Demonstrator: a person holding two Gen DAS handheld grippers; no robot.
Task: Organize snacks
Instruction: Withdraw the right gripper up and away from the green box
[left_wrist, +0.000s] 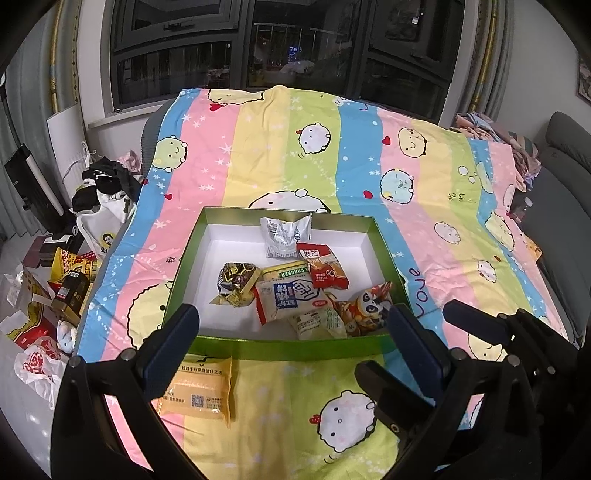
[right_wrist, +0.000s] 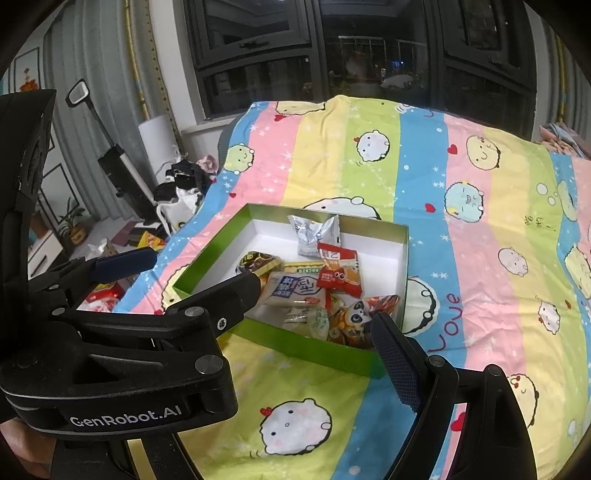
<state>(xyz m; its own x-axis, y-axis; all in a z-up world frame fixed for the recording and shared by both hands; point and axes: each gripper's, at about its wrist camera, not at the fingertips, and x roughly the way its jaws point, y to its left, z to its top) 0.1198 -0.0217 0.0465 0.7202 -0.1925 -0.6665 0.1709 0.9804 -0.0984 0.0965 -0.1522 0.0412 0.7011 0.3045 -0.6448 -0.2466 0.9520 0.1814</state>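
A green box (left_wrist: 280, 341) with a white inside sits on a striped cartoon bedsheet (left_wrist: 332, 155) spread over the table, and most of the snacks are already in it. At the far end of the box a silver packet (left_wrist: 284, 236) stands crumpled, and just in front of it lies a red packet (left_wrist: 327, 266). Beside that is a dark, shiny wrapped snack (left_wrist: 234, 282), touching a white cracker packet (left_wrist: 291, 293) with blue lettering that sprawls across the middle. In the near right corner a packet with a panda face (left_wrist: 364, 306) leans against the wall of the box. One yellow packet (left_wrist: 199, 391) is still outside, lying flat on the sheet just in front of the box's near wall. The left gripper (left_wrist: 295, 332) hangs over the near edge of the box with its jaws spread wide and nothing between them; the yellow packet lies partly under its left finger. The right gripper (right_wrist: 317, 306) is close beside it, also standing wide open and empty, pointing down toward the near right corner of the box. Off the left side of the table the floor (left_wrist: 22, 280) is littered with more bags and boxes, and dark windows (left_wrist: 280, 44) fill the far wall.
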